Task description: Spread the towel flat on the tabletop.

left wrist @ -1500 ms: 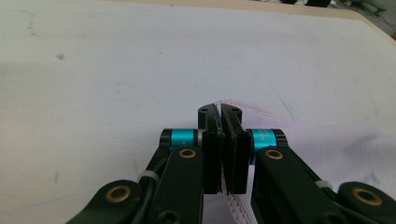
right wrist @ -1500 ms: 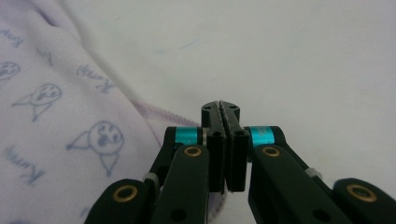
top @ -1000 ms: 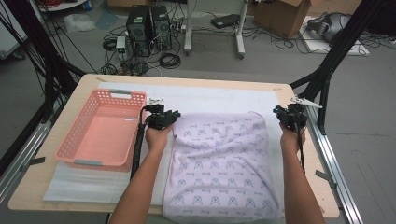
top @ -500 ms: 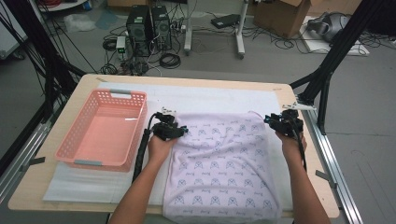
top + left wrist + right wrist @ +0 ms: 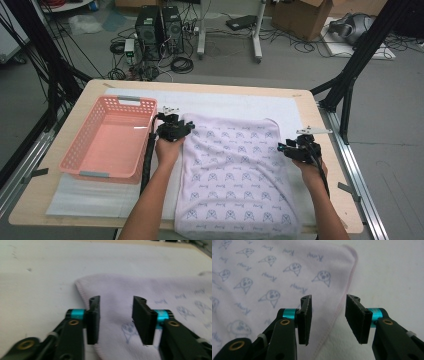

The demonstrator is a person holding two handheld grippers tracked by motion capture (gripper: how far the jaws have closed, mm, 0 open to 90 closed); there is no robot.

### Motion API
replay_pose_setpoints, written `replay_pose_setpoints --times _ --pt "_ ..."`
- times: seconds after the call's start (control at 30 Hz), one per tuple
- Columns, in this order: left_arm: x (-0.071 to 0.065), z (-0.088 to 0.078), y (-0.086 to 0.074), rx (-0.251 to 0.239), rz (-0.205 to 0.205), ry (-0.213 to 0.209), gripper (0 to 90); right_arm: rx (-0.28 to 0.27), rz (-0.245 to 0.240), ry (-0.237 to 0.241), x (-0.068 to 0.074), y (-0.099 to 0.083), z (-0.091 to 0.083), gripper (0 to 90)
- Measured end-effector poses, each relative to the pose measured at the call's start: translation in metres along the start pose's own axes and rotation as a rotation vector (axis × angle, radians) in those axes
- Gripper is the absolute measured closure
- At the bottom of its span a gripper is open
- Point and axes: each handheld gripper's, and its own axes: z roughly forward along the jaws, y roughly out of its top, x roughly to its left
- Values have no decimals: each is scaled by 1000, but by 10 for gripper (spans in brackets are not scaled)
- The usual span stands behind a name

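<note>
The pale lilac printed cotton cloth (image 5: 240, 175) lies flat on the table (image 5: 320, 107). Left gripper (image 5: 116, 320) and right gripper (image 5: 329, 318) have just been opening, fingers apart (nothing clamped); next, re-grip its edges to fold.

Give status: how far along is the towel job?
Done: pale lilac printed towel lies spread flat on the white mat. In hand: nothing; left gripper and right gripper, jaws just opened, straddle its edges. Left: folding; the pink plastic basket holds nothing.

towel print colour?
Pale lilac towel with small blue-grey doodle figures; clearest in right gripper view.
</note>
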Motion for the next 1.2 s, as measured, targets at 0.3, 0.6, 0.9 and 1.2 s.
replay_pose_setpoints --times 0.3,0.6,0.9,1.2 --pt "-19 -33 -12 3 96 -93 398 -9 -20 18 9 -20 -19 528" --pt "-25 -57 -55 99 81 -132 408 36 -45 57 26 -41 -30 520" --pt "-27 -55 -63 90 76 -12 866 62 -17 -20 35 -33 -17 865" --pt "-19 -63 -65 63 11 -27 571 -37 40 -54 39 -35 -17 679"
